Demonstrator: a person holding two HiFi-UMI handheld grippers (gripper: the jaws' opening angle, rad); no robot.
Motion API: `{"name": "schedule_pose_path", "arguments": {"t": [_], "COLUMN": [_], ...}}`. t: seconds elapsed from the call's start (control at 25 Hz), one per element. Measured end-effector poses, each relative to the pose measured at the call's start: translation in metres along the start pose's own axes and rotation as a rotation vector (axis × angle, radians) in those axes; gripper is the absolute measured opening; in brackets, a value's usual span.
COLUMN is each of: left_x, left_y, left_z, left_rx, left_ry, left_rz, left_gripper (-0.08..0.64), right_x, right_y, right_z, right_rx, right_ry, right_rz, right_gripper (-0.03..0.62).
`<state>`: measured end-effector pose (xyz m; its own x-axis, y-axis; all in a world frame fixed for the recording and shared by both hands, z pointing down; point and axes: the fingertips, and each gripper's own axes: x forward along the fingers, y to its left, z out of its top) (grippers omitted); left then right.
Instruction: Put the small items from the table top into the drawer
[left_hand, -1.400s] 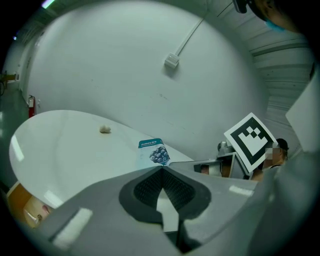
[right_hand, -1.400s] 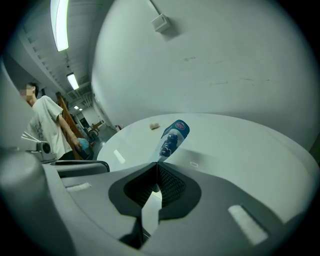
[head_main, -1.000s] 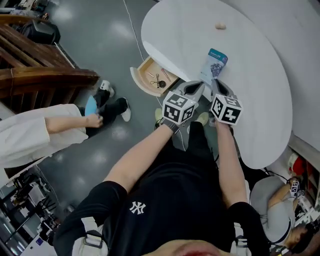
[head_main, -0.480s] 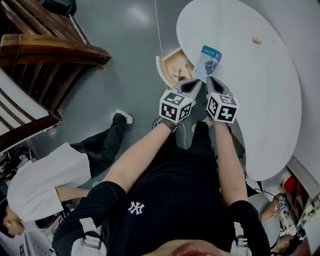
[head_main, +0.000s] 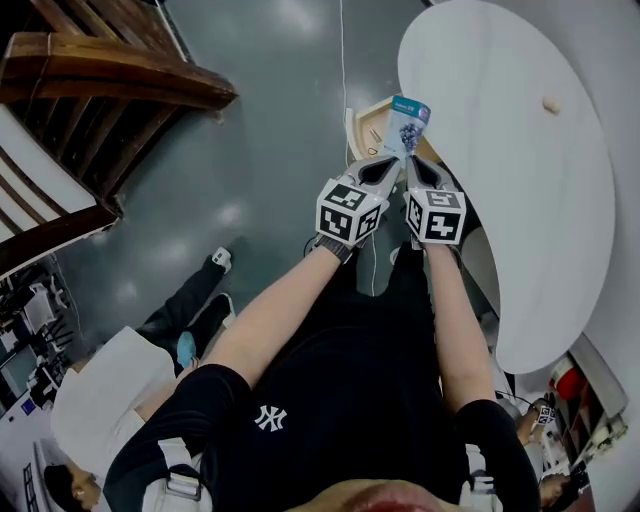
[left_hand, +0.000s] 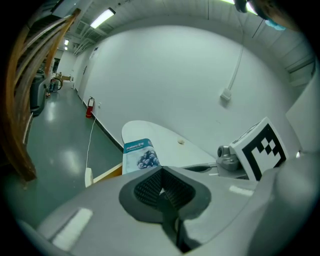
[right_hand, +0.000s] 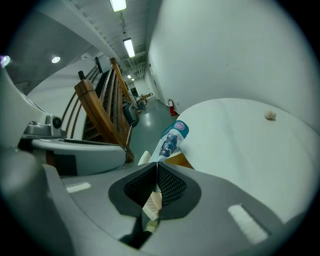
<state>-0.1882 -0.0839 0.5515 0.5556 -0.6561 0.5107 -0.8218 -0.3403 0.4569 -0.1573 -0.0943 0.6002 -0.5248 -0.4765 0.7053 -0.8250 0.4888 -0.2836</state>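
Observation:
A blue and white snack packet (head_main: 408, 118) stands up from my right gripper (head_main: 413, 160), which is shut on its lower edge. The packet (right_hand: 173, 138) hangs over the open wooden drawer (head_main: 366, 122) at the left rim of the white round table (head_main: 520, 170). Beside it, my left gripper (head_main: 380, 168) is shut with nothing between its pads (left_hand: 150, 187). In the left gripper view the packet (left_hand: 141, 155) shows just ahead, with the drawer's edge (left_hand: 107, 173) below it. A small beige item (head_main: 551, 104) lies far out on the table top, also seen as a beige item (right_hand: 270, 115) in the right gripper view.
A wooden stair structure (head_main: 110, 90) fills the upper left. A person in white (head_main: 110, 390) crouches on the grey floor at the lower left. A white cable (head_main: 342, 60) runs across the floor toward the drawer. Another person (head_main: 545, 420) is at the lower right.
Both grippers have travelled together from over the table edge to over the open drawer, carrying the packet along. The person in white has shifted toward the lower left of the view.

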Motion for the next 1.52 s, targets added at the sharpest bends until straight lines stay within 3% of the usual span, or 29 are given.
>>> {"name": "schedule_pose_path", "arguments": {"t": [0.28, 0.68, 1.08, 1.52], "left_x": [-0.003, 0.006, 0.012, 0.011], "left_y": [0.024, 0.044, 0.054, 0.031], "left_z": [-0.007, -0.016, -0.020, -0.006], "left_rx": [-0.033, -0.049, -0.043, -0.019], "left_ry": [0.007, 0.024, 0.036, 0.024], "left_rz": [0.018, 0.015, -0.001, -0.060], "left_gripper": [0.000, 0.000, 0.000, 0.000], "right_x": [0.034, 0.069, 0.085, 0.045], "right_y": [0.011, -0.001, -0.017, -0.013], "right_z": [-0.020, -0.052, -0.060, -0.033], "right_rx": [-0.072, -0.063, -0.037, -0.023], "right_ry": [0.095, 0.193, 0.190, 0.093], "right_rz": [0.019, -0.003, -0.037, -0.084], "right_gripper": [0.031, 0.032, 0.075, 0.023]}}
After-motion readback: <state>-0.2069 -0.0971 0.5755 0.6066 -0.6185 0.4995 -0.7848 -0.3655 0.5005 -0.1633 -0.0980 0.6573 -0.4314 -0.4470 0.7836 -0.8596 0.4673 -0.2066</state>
